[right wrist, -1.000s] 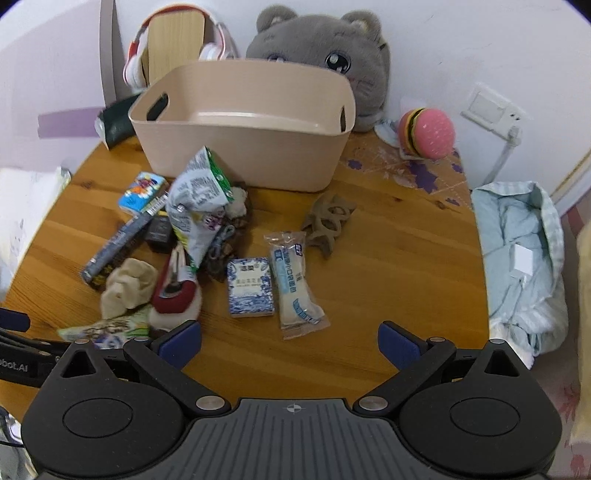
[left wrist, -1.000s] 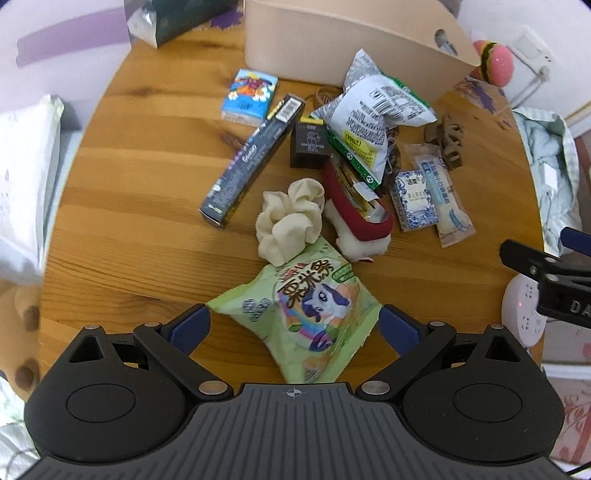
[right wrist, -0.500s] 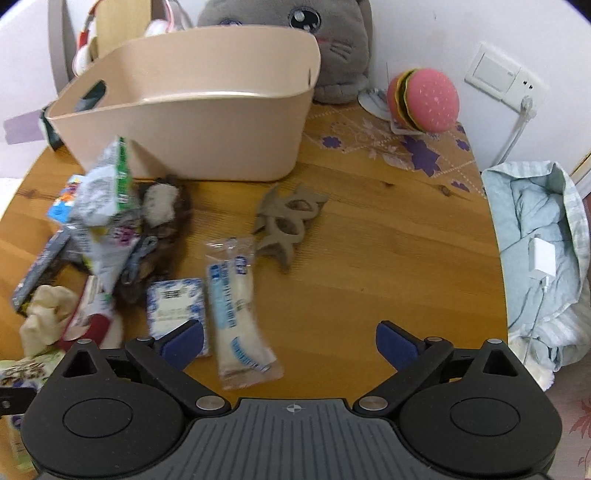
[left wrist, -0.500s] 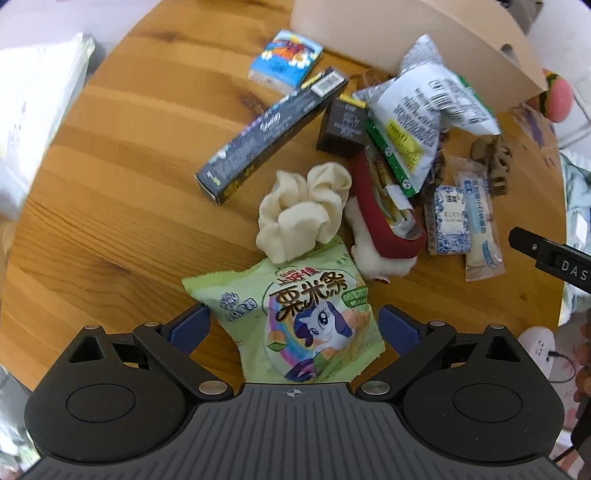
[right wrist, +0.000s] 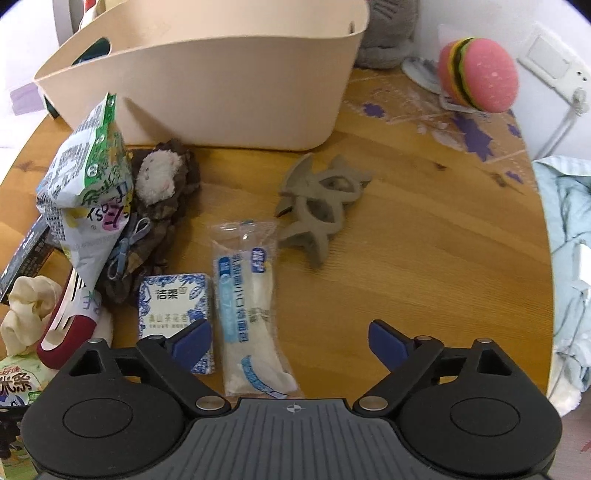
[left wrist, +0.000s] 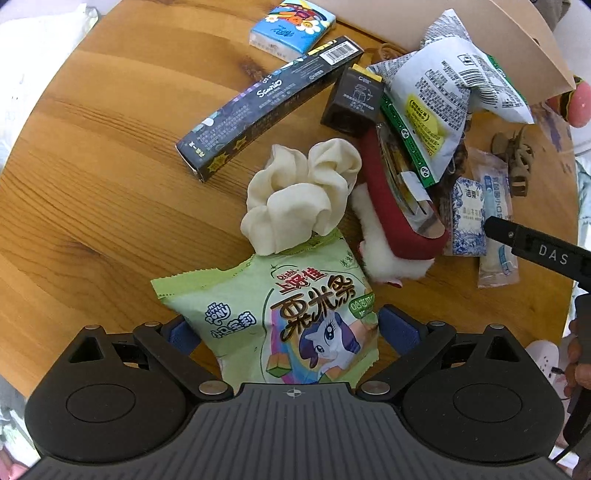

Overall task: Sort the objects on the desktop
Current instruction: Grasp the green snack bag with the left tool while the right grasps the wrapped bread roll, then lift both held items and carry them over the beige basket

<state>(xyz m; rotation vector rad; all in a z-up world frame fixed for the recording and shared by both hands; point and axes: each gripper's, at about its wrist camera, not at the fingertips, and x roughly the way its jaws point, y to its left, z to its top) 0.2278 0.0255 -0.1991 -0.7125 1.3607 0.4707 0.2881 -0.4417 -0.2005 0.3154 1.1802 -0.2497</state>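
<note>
My left gripper (left wrist: 286, 326) is open, its blue pads on either side of a green pony snack bag (left wrist: 291, 317) on the round wooden table (left wrist: 92, 184). Beyond lie a cream scrunchie (left wrist: 299, 195), a dark long box (left wrist: 266, 103), a small dark box (left wrist: 352, 99), a tissue pack (left wrist: 291, 27), a white-green snack bag (left wrist: 443, 88) and a red clip (left wrist: 399, 206). My right gripper (right wrist: 290, 341) is open over a clear-wrapped white packet (right wrist: 251, 306), next to a blue-white tissue pack (right wrist: 171, 306). A grey claw clip (right wrist: 321, 210) lies ahead.
A beige basket (right wrist: 221, 81) stands at the back of the table. A burger-shaped toy (right wrist: 478, 74) sits back right, by a wall socket. A brown plush bundle (right wrist: 162, 192) lies left of the packet. Light blue cloth (right wrist: 569, 258) hangs beyond the table's right edge.
Both grippers moved forward and down. The green bag now sits between my left pads; the white packet now lies between my right pads. Both stay open.
</note>
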